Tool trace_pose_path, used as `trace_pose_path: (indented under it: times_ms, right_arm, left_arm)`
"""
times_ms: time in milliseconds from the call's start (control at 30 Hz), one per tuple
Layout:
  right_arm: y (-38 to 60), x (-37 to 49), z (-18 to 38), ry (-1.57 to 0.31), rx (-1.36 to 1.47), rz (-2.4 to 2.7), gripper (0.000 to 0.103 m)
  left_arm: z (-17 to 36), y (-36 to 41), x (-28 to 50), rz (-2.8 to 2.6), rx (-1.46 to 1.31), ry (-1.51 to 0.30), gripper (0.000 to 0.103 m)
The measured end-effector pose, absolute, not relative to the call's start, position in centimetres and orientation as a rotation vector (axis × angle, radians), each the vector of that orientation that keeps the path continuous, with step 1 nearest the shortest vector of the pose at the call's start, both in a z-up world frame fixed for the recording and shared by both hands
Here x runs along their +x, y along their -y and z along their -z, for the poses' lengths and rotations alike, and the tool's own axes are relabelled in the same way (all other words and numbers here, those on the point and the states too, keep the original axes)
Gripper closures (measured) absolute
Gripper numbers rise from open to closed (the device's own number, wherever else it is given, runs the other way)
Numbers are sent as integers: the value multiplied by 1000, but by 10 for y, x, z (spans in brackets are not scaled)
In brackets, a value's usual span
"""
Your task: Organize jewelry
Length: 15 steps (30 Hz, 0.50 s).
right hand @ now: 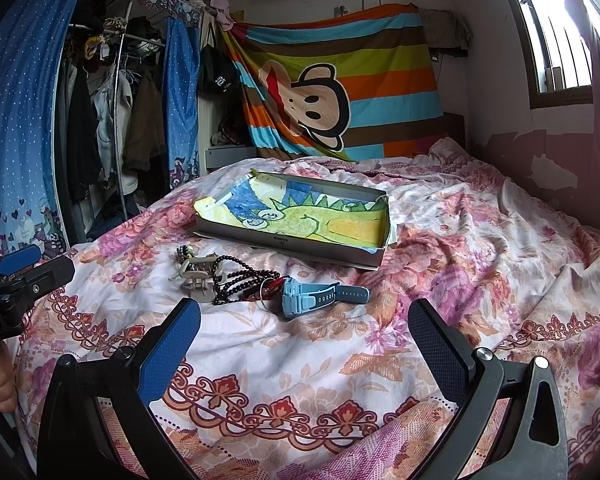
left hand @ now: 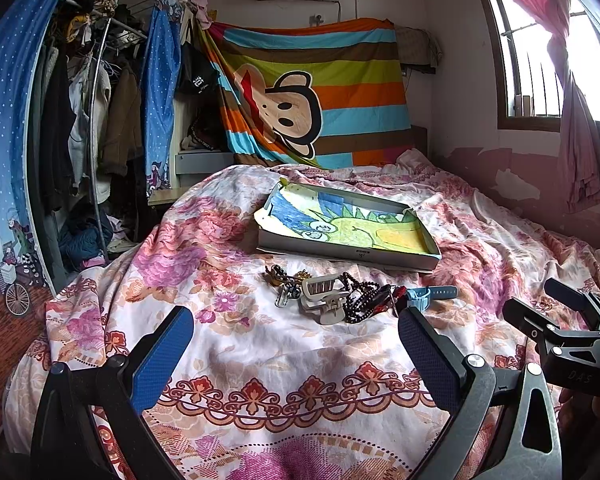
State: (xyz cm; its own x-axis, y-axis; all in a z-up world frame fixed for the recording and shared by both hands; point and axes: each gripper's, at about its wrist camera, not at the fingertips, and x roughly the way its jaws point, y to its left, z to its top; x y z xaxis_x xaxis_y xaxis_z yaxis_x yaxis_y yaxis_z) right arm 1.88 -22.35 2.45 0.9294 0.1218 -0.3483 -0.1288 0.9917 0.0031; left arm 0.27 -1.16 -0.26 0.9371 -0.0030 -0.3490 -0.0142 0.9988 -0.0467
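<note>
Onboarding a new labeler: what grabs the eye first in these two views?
The striped monkey-print sheet hung on the far wall dominates. On the floral bedspread lies a shallow box lined with a crayon drawing, and just in front of it a small heap: a beige hair claw clip, a dark bead necklace and a light blue watch. Both grippers, left and right, are open short of the heap.

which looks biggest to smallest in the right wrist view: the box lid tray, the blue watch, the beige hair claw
1. Box lid tray, clearly the largest even though it lies farthest from the camera.
2. Blue watch.
3. Beige hair claw.
The watch and claw look close in size; the watch lies slightly nearer, so their order is unsure.
</note>
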Motion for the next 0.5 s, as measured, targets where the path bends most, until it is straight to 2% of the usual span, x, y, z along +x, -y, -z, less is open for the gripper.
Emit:
trace_pose_path:
  times_ms: [500]
  right_arm:
    - [223, 19, -24, -360, -20, -128, 1]
  left_arm:
    - [3, 12, 3, -6, -48, -357, 0]
